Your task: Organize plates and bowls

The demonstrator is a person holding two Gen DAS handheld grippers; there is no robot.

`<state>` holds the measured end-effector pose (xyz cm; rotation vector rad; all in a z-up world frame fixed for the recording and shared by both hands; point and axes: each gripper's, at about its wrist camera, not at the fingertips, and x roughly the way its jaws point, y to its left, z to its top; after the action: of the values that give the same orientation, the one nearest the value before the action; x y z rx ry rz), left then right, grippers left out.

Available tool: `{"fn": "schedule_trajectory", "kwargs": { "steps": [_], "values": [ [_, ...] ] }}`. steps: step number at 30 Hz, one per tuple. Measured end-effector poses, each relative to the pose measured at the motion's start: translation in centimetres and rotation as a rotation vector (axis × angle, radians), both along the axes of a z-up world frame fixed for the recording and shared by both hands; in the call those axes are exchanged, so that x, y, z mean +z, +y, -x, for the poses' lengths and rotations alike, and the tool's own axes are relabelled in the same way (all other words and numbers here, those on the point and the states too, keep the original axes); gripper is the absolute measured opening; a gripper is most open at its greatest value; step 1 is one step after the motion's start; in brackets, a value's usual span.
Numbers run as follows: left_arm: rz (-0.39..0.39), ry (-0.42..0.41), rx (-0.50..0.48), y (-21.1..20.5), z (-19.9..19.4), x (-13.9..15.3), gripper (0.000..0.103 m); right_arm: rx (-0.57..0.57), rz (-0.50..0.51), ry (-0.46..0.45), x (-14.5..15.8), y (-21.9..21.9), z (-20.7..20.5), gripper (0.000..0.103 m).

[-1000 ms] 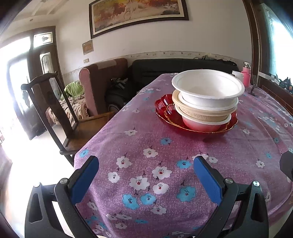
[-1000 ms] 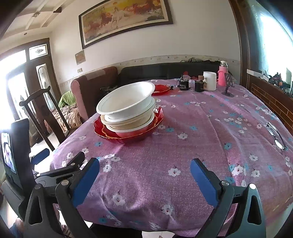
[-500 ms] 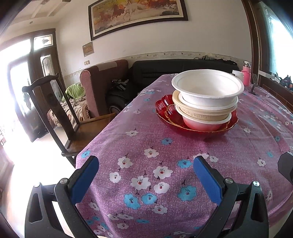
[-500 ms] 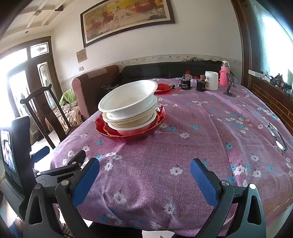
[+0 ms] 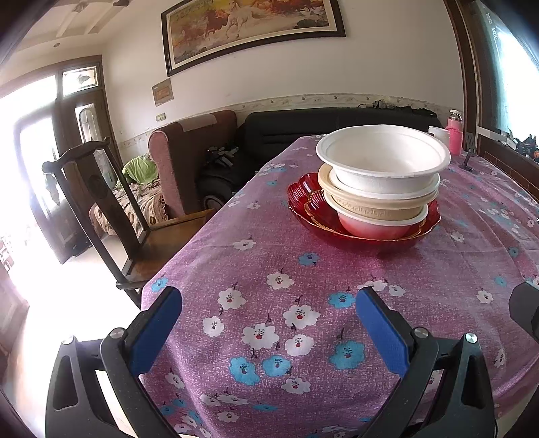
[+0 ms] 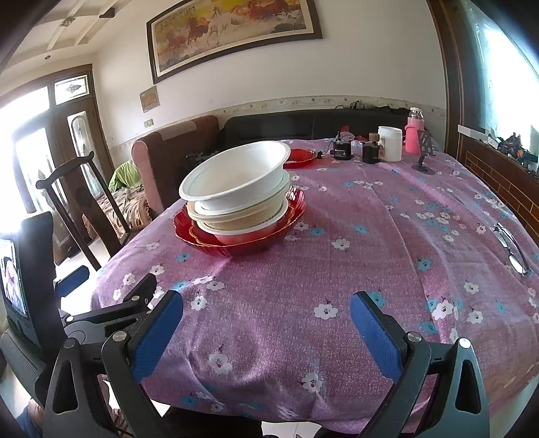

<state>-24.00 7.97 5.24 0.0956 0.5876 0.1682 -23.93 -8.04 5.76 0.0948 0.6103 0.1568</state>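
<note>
Legible text: none.

- Beige bowl point(image 5: 374, 207), second from the bottom of the stack: a band of embossed characters runs round its outer rim in the left wrist view; the relief is visible, the letters cannot be made out.
- Framed horse painting point(image 5: 252, 28) on the wall: a line of small script shows near its left edge, too small to read.
- Small plaque point(image 5: 162, 92) on the wall below the painting: dark markings on a tan ground, blurred.
- Black jar point(image 6: 341, 148) at the far end of the table: a pale label, illegible.
</note>
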Motion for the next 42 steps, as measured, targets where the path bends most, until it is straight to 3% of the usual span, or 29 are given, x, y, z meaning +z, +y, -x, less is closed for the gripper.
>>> {"fn": "schedule_trajectory", "kwargs": {
  "steps": [42],
  "values": [
    [-0.02,-0.008,0.019,0.34,-0.11,-0.15,0.103,0.009,0.009,0.011,-0.08,0.3,-0.31,0.101]
  ]
}}
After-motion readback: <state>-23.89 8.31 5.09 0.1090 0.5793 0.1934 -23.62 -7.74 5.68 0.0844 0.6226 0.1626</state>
